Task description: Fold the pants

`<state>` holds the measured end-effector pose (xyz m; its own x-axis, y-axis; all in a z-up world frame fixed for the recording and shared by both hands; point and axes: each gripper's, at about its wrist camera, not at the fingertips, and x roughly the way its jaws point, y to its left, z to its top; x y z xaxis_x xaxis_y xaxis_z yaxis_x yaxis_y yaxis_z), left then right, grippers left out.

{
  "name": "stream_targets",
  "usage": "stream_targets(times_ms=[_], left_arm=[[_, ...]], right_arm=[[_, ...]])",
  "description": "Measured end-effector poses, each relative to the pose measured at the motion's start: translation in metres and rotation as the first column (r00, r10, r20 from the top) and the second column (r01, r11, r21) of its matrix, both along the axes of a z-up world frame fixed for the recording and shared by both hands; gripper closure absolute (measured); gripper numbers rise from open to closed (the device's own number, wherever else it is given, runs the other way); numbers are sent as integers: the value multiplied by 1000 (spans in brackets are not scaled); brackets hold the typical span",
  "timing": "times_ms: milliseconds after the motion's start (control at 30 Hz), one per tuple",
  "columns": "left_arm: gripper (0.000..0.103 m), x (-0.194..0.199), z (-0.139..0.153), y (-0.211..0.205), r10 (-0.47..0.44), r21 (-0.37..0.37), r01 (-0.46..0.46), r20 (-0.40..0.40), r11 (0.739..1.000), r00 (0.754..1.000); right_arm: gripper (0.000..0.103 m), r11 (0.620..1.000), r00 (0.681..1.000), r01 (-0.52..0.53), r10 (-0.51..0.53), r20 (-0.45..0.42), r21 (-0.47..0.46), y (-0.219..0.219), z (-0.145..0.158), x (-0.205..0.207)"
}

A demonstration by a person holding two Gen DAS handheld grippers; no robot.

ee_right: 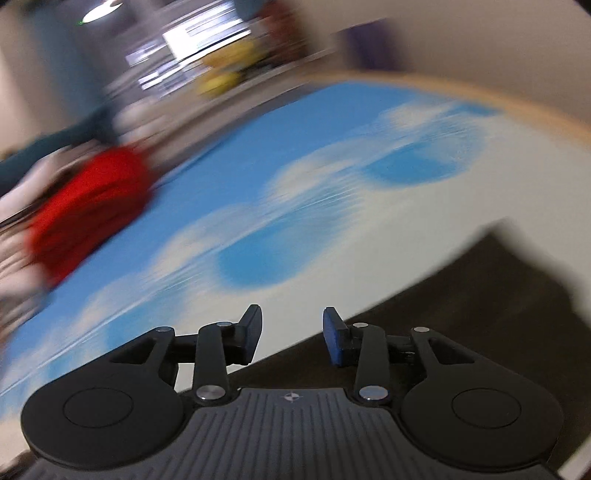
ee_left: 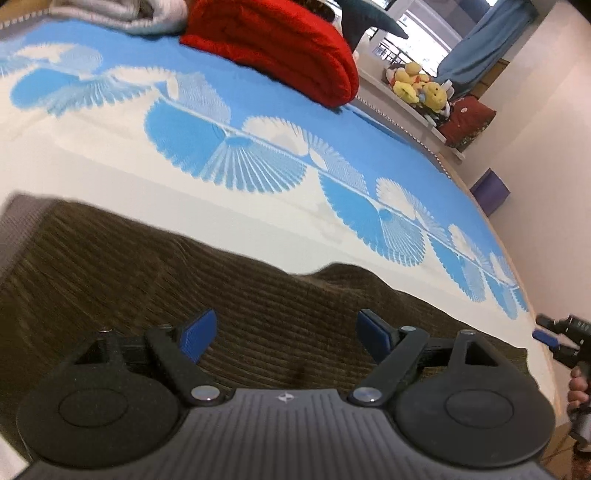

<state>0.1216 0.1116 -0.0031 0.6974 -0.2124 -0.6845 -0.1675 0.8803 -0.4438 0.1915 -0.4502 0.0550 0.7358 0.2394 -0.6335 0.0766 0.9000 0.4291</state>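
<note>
The brown corduroy pants [ee_left: 155, 266] lie flat on the near white part of the blue-and-white bedspread [ee_left: 110, 147]. Above the pants, the left gripper [ee_left: 286, 338] has its fingers wide, holding nothing. Beside the pants' edge, the right gripper [ee_right: 291, 338] stands narrower, empty

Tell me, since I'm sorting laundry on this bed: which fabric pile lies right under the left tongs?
The brown corduroy pants, spread flat beneath the left tongs. The red blanket and grey bedding lie folded at the far end.
</note>
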Motion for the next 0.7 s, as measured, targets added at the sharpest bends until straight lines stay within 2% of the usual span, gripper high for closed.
stream_targets(times_ms=[133,267,333,400,533,600,700], left_arm=[[16,-5,14,21,45,30,-45,1,999,999],[16,-5,19,42,39,62,-40,15,997,999],[16,-11,15,50,13,72,-15,24,997,1000],[16,-14,6,57,-15,51,16,-15,999,1000],[16,-15,-9,65,-58,56,61,-62,997,996],[16,-16,-13,67,-72,57,76,-66,996,995],[16,-16,-15,64,-87,74,92,-68,993,994]], right_arm=[[65,983,983,-183,183,-25,-22,113,-1,2],[65,951,956,-294,295,-10,-93,198,-16,12],[65,928,941,-333,337,0,-167,225,-23,24],[65,906,929,-353,369,28,-233,245,-30,31],[65,867,904,-397,425,32,-302,275,-44,54],[65,847,892,-424,451,12,-319,283,-58,59],[66,786,843,-528,532,-82,-323,300,-83,67]])
